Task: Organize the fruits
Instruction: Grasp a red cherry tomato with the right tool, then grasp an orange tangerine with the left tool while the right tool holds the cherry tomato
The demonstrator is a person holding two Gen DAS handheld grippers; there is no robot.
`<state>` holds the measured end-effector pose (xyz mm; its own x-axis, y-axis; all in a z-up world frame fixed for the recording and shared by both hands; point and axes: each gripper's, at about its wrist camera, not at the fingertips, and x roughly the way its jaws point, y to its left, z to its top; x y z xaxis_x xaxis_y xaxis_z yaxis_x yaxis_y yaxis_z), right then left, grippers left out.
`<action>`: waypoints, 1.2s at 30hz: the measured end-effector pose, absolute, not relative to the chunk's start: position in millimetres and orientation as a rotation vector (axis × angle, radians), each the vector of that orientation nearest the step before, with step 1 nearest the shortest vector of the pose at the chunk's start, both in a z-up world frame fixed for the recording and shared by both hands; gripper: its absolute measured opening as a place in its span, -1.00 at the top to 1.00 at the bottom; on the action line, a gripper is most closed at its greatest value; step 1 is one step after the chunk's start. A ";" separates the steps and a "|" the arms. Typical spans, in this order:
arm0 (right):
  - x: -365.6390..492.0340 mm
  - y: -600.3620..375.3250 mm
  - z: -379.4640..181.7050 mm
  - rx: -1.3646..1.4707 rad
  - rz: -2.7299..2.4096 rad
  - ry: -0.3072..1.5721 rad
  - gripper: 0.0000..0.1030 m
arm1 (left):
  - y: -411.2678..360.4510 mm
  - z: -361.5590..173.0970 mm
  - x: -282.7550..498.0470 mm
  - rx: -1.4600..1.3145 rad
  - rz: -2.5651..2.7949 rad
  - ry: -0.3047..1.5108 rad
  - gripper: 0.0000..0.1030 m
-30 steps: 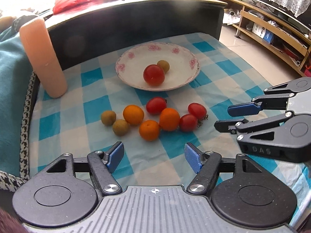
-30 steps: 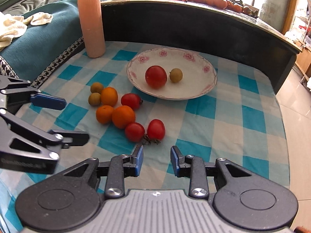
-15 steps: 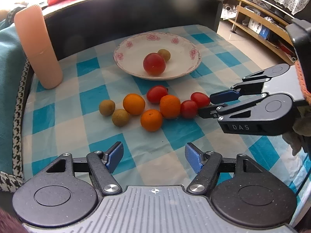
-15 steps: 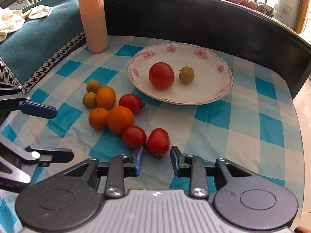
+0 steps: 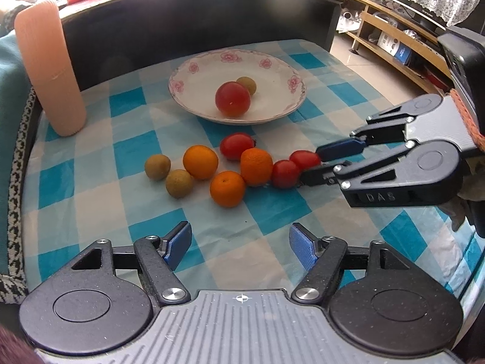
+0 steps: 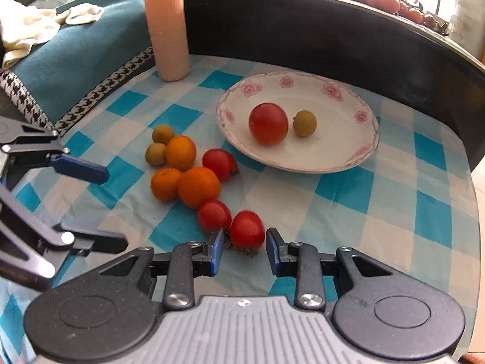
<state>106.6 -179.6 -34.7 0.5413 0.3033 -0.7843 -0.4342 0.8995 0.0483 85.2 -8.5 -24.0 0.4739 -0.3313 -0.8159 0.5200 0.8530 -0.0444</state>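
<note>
Right gripper (image 6: 245, 244), jaws apart astride the nearest small red tomato (image 6: 247, 229) on the blue-checked cloth (image 6: 348, 212): closure is best made gently, the neighbouring tomato (image 6: 214, 214) being avoided; left gripper (image 5: 240, 242) is held open, idle.

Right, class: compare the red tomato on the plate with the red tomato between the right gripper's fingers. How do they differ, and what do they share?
The plate tomato rests in the flowered plate; the gripper tomato lies on the checked cloth. The plate tomato looks bigger and rounder; the gripper tomato looks smaller and more oval. The plate tomato has no gripper near it; the gripper tomato sits between the open fingers of the right gripper. Both are red and glossy.
</note>
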 end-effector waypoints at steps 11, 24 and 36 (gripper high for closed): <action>108.6 -180.6 -41.6 -0.170 0.469 0.924 0.11 | -6.6 -28.0 91.0 0.208 -0.542 0.939 -0.52; 99.9 -176.4 -38.9 -0.183 0.471 0.942 0.20 | -21.4 -38.8 115.9 0.232 -0.531 0.918 -0.48; 95.3 -187.9 -41.7 -0.145 0.445 0.959 0.20 | -33.5 -48.9 127.1 0.240 -0.486 0.941 -0.03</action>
